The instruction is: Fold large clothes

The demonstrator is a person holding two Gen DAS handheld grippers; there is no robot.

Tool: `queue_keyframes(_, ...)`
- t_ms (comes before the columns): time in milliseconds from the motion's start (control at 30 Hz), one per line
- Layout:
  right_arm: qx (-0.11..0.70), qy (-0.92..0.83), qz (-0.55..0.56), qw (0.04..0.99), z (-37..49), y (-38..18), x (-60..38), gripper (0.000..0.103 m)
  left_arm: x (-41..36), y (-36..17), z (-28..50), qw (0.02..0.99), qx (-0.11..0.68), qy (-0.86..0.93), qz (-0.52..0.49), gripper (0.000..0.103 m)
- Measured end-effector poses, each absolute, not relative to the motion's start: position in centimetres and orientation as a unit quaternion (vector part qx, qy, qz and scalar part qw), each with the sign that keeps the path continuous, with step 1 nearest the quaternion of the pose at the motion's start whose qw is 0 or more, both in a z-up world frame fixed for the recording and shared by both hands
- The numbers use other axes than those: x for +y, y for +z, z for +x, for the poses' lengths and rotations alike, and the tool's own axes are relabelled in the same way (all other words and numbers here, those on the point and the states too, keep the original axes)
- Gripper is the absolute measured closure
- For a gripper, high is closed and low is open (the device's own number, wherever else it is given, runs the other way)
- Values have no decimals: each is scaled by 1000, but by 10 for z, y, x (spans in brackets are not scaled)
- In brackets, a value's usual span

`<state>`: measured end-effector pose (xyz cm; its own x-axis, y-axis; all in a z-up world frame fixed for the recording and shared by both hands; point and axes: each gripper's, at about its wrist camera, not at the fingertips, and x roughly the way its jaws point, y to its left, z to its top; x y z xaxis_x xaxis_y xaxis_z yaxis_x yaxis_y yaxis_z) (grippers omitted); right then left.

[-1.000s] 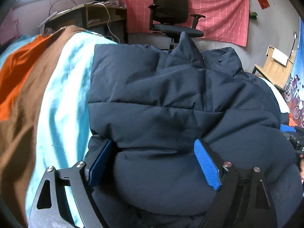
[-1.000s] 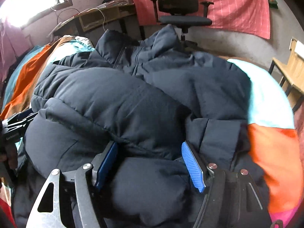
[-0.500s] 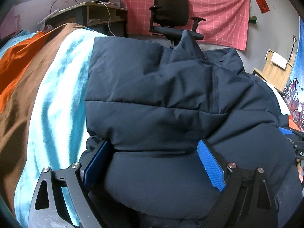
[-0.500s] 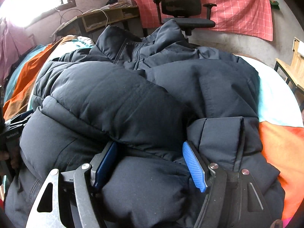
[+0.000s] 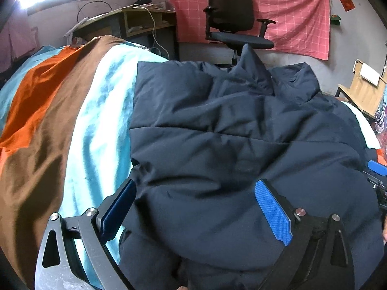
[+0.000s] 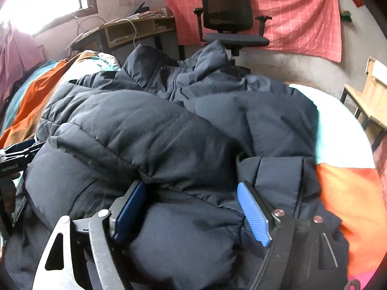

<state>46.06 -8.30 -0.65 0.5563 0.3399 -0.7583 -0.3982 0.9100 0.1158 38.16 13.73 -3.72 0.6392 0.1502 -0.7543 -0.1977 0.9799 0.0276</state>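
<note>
My left gripper (image 5: 196, 213) and my right gripper (image 6: 191, 213) are both opening, their blue pads spread wide with a fat roll of the navy puffer jacket (image 5: 229, 140) bulging between them, and I judge neither pad is pressing on it. The jacket lies heaped on the striped bedspread (image 5: 63, 125), folded over itself, collar away from me. It looks light, soft, springy and slick-shelled, so I judge it will puff back open; I would pinch at a quilted seam or hem.
</note>
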Motion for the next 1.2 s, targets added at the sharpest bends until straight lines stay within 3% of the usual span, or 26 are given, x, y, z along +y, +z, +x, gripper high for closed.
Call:
queue_keyframes(167,420,215,-35,881,451,15,-82,12,130,-12,370,909,404,98,-32,7)
queue_keyframes(733,383,261,-73,883,436,119,-91,8,75,112,368,912,386,136,-12,7)
queue_keyframes(1200,401,223,-8,888,542,173,-121,8,61,162,458,902,403,156,-20,7)
